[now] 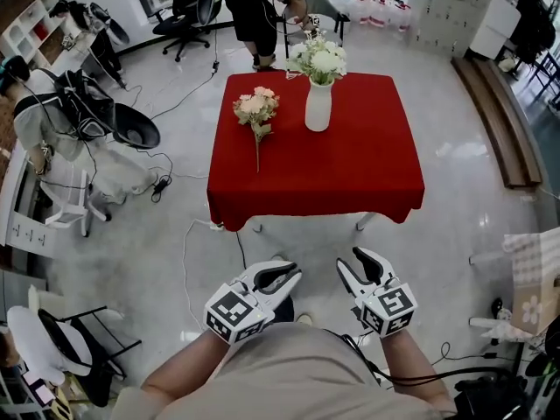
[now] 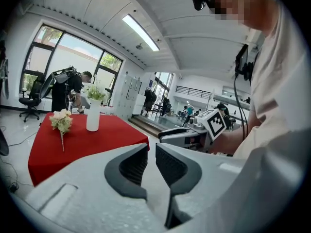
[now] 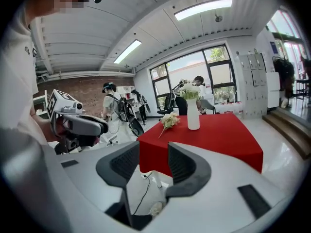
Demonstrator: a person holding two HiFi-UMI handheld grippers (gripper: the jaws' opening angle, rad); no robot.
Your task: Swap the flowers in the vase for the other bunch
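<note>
We are seeing a matt red cloth (image 1: 350,164); on the cloth a smooth white vase (image 1: 318,106) is shining faintly, and around the cloth the pale polished floor (image 1: 464,208) is gleaming glossily.

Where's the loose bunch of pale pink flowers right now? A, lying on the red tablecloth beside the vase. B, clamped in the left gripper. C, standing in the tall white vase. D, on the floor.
A: the pale pink bunch lies flat on the red tablecloth, apart from the white vase, which holds white flowers.

Head view overhead, all views share table (image 1: 367,169)
</note>
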